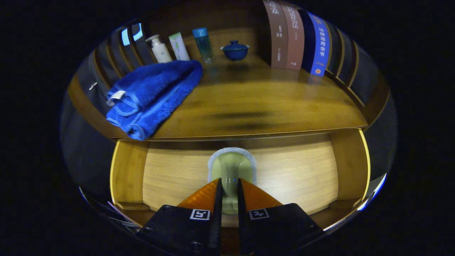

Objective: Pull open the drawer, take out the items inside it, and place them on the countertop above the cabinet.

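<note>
The wooden drawer (295, 170) stands pulled open below the countertop (270, 99). Inside it, over the drawer floor, is a pale green scrubbing pad (233, 164) with a grey-white fuzzy rim and a raised green grip down its middle. My gripper (229, 182) is shut on that grip, with one finger pressing on each side. The pad's near end is hidden between and behind the fingers. Whether the pad rests on the drawer floor or hangs just above it cannot be told.
A folded blue towel (153, 94) lies on the countertop's left part, overhanging the front edge. Behind it stand a white pump bottle (160, 49), a white tube (178, 46), a blue bottle (203, 44) and a blue lidded bowl (234, 50). Books (298, 37) stand at the right.
</note>
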Motion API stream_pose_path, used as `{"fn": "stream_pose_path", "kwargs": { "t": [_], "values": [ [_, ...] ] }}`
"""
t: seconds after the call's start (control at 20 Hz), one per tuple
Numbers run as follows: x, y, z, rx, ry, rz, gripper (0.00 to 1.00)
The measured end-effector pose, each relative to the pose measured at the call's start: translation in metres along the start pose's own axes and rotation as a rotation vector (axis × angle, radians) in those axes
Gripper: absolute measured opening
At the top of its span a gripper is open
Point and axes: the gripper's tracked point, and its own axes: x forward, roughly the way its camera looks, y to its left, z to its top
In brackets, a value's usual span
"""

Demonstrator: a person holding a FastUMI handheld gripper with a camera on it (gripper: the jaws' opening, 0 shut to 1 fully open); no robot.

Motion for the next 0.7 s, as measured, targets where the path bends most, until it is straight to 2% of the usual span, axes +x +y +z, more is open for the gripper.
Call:
{"fn": "stream_pose_path", "kwargs": {
  "t": [0.2,0.4,0.7],
  "values": [
    [-0.047,0.003,0.009,0.029,-0.106,0.030,0.25],
    [-0.084,0.006,0.045,0.007,-0.234,0.021,0.25],
    [-0.066,0.014,0.116,-0.007,-0.270,0.025,0.25]
  ]
}}
